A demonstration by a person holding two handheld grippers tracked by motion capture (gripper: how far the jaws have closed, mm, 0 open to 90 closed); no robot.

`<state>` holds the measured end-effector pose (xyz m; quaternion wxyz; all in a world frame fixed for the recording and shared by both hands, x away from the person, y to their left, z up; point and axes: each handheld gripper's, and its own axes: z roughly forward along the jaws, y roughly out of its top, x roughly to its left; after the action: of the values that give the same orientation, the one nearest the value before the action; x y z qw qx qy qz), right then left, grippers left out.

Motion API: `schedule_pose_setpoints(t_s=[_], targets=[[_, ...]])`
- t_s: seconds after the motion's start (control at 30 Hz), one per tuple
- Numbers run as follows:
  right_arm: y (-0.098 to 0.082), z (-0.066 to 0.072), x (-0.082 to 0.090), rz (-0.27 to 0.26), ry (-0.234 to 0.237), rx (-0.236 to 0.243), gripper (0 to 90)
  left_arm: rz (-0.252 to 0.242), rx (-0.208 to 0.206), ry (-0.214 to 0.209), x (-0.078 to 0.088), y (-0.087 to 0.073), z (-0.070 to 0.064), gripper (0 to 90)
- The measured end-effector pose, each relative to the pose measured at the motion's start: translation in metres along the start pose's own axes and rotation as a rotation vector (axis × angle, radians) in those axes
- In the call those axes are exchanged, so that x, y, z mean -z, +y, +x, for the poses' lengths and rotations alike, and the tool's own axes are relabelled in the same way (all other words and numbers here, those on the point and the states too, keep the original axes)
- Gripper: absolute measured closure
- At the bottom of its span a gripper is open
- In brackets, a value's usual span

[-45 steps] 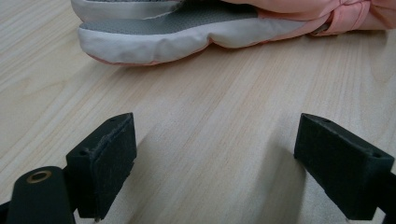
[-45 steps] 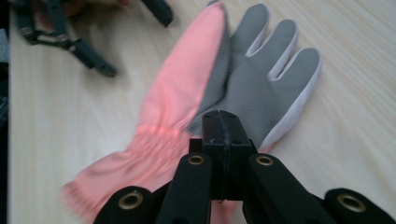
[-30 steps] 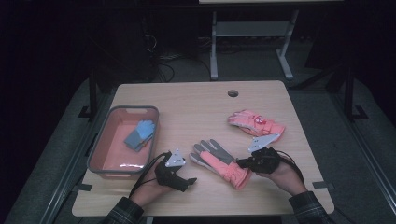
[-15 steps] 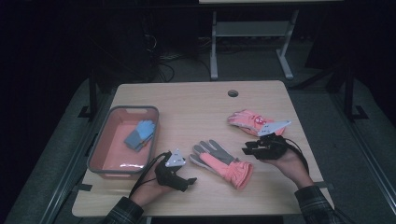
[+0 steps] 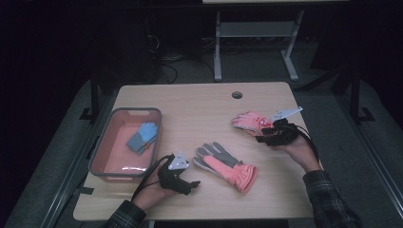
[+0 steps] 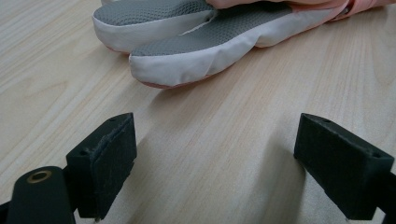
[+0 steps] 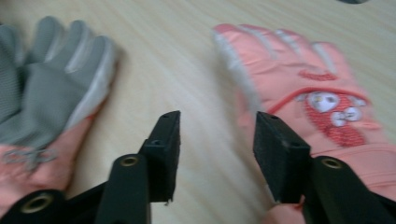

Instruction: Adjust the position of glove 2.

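Left claw (image 6: 215, 163): two black padded jaws set wide apart, nothing between them, low over the counter (image 6: 233, 140). Counter: light wood grain, bare beneath the jaws. Glove (image 6: 196, 42): grey mesh fingers edged in white with pink trim, lying flat just beyond the jaws, untouched.

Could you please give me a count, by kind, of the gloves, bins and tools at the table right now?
Pink gloves: 2, palm-up one and far one
Blue gloves: 1, in the bin
Bins: 1
Hand-held grippers: 2, left and right
Total: 6
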<state>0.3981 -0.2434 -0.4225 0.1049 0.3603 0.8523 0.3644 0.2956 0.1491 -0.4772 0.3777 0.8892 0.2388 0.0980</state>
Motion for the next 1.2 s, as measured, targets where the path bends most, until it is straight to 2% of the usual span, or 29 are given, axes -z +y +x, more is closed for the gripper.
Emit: schedule_pose_setpoints(t_s=[0.3, 0.47, 0.6, 0.67, 0.73, 0.83, 0.97, 1.13, 1.2], targets=[[0.013, -0.032, -0.002, 0.011, -0.051, -0.009, 42.9, 0.0, 0.0, 0.0, 0.0, 0.0, 0.0, 12.3], [0.014, -0.045, -0.01, 0.046, -0.028, -0.012, 43.8, 0.0, -0.001, -0.001, 0.0, 0.0, 0.0, 12.3], [0.013, -0.048, -0.017, 0.072, 0.009, -0.003, 43.6, 0.0, -0.001, -0.001, 0.0, 0.0, 0.0, 12.3], [0.012, -0.049, -0.023, 0.097, 0.001, 0.022, 43.2, 0.0, -0.002, -0.001, 0.0, 0.0, 0.0, 12.3], [0.012, -0.049, -0.026, 0.107, 0.009, 0.012, 42.5, 0.0, -0.002, -0.001, 0.0, 0.0, 0.0, 12.3], [0.011, -0.048, -0.032, 0.125, 0.008, 0.028, 44.0, 0.0, -0.002, -0.001, 0.0, 0.0, 0.0, 12.3], [0.01, -0.047, -0.036, 0.143, -0.001, 0.045, 53.3, 0.0, -0.002, -0.001, 0.0, 0.0, 0.0, 12.3], [0.01, -0.049, -0.035, 0.132, 0.007, 0.033, 75.5, 0.0, -0.002, -0.001, 0.0, 0.0, 0.0, 12.3], [0.01, -0.049, -0.034, 0.132, 0.008, 0.031, 79.1, -0.001, -0.001, -0.001, 0.0, 0.0, 0.0, 12.3]])
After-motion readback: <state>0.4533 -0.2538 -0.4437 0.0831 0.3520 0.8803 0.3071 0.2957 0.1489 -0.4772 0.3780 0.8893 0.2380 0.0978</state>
